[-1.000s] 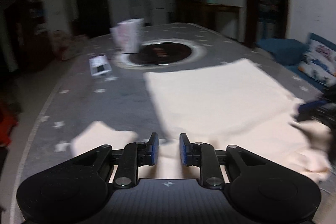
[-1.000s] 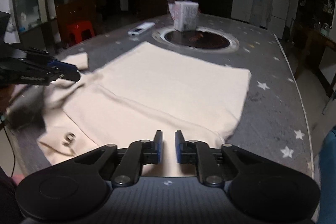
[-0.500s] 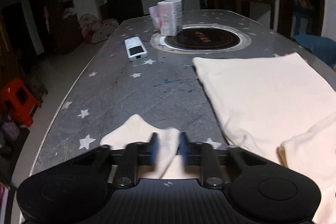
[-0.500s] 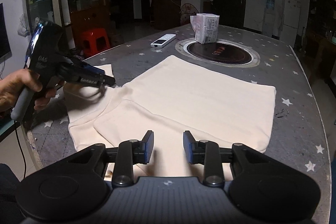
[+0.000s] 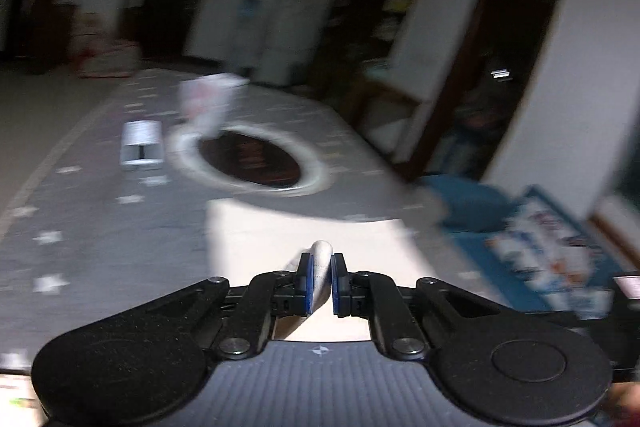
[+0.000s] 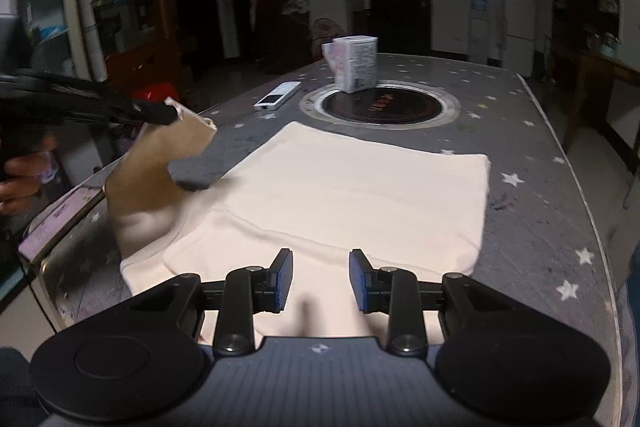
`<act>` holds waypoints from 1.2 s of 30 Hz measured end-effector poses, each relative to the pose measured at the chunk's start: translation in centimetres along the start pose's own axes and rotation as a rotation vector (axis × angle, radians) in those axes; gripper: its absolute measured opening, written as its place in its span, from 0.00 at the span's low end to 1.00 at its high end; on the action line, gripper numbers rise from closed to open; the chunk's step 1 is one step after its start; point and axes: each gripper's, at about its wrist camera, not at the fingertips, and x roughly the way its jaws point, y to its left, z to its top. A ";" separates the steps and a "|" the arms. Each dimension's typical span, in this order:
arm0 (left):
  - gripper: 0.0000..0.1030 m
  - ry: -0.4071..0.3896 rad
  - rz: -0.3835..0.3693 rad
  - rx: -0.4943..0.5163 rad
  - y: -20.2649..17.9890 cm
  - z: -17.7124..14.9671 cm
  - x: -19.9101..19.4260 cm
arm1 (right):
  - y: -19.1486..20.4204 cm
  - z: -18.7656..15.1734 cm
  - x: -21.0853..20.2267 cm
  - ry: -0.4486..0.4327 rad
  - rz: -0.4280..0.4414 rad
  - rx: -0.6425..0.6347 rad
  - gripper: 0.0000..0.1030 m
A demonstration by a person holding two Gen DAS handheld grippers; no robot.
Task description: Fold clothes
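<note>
Dim domestic room, dark cabinets and doorways at the back; work surface is a grey star-patterned table point(image 6: 532, 227) with a round black inset hotplate point(image 6: 380, 105) as landmark. On the far rim of that hotplate stands a white printed carton point(image 6: 356, 69); a white remote control point(image 6: 278, 97) lies just left of it. On the near side of the hotplate lies the cream knit garment point(image 6: 340, 195), body spread flat, with one fold already lying across its near part. Left hand-held gripper point(image 5: 319, 281): clenched on the cream sleeve point(image 6: 160, 163), which is raised clear of the table on the left of the hotplate; the left wrist view is motion-blurred. Right hand-held gripper point(image 6: 320, 281): released, jaws wide apart, nothing between them, hovering over the garment's near edge. Assessment: the step in hand is folding the sleeve inward. Recommended practice is to carry the cuff across the body in a low arc, keep the cloth taut so it lands without creases, align it with the existing fold line, and use the free gripper to pin the near hem against dragging.
</note>
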 end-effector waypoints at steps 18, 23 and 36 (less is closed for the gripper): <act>0.43 0.129 0.055 0.233 -1.9 -6.0 0.7 | -3.1 -1.1 -1.4 0.024 -0.078 0.129 0.29; 0.47 0.157 0.165 0.204 0.7 -6.9 -1.0 | -1.5 -0.8 0.6 0.051 -0.007 0.106 0.29; 0.51 0.196 0.198 0.206 1.8 -9.0 -1.3 | 0.5 -0.7 4.4 0.110 -0.042 0.067 0.29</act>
